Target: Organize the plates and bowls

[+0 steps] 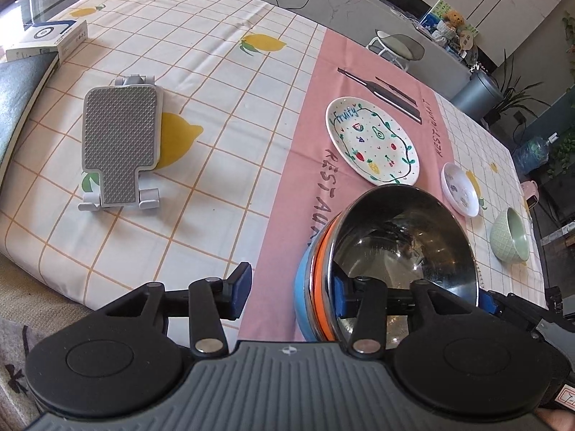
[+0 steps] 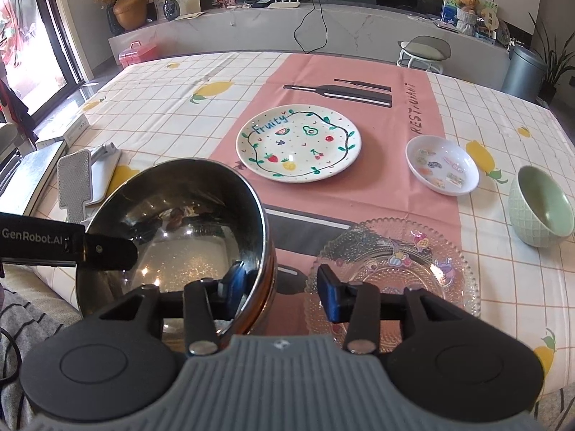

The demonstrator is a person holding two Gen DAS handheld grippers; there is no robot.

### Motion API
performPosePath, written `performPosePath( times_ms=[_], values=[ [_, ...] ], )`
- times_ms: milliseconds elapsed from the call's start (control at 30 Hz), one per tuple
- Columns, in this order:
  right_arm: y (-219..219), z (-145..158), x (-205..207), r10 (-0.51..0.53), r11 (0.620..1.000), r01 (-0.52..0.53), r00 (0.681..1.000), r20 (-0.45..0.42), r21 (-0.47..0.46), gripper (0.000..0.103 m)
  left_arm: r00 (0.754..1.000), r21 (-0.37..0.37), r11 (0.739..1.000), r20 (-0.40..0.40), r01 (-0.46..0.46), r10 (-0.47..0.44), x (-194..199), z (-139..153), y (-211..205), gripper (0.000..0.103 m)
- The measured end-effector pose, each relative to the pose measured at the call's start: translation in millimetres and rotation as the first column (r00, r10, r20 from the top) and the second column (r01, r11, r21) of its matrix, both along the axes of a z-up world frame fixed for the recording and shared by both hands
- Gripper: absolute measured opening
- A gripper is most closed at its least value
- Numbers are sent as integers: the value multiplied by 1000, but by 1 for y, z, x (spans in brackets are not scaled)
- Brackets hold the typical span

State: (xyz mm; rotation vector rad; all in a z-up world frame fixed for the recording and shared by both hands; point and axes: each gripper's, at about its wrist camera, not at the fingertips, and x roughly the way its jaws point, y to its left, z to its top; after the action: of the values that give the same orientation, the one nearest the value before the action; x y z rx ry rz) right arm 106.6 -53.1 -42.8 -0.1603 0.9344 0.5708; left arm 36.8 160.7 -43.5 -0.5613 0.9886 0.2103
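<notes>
Here, left gripper (image 1: 291, 296) and right gripper (image 2: 284, 289) apart, straddling steel bowl (image 2: 172, 222) rim; tablecloth (image 1: 215, 107) bare beyond.

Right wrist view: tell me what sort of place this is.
Most likely a home living or dining room. A lemon-print tablecloth covers the table, set with a "Fruity" plate; behind it a marble-look sideboard carries vases, photos and a router.

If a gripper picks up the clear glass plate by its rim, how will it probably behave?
The glass plate looks rigid and probably fragile. Its beaded, scalloped rim may give the pads some hold, though glass is likely slippery. It lies flat on the tablecloth, so getting under it seems awkward.
</notes>
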Motion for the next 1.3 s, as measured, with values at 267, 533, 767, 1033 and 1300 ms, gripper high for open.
performPosePath(
  times_ms=[267, 533, 767, 1033, 1300],
  values=[
    [-7, 11, -2, 14, 999, -15, 1000, 16, 51, 52, 992, 68, 997, 129, -28, 19, -9, 21, -5, 52],
    [-24, 26, 0, -1, 993, -3, 999, 33, 121, 70, 972, 127, 991, 234, -28, -2, -15, 37, -13, 70],
    [-45, 38, 7, -43, 986, 33, 997, 57, 166, 80, 958, 161, 987, 287, -16, -31, -19, 53, -27, 71],
    [-82, 41, 21, -141, 979, 126, 986, 86, 159, 85, 945, 196, 981, 320, 3, -67, -20, 66, -41, 74],
    [-128, 40, 40, -280, 948, 269, 959, 43, 170, 85, 949, 245, 968, 288, 57, -129, -13, 66, -68, 74]
  ],
)
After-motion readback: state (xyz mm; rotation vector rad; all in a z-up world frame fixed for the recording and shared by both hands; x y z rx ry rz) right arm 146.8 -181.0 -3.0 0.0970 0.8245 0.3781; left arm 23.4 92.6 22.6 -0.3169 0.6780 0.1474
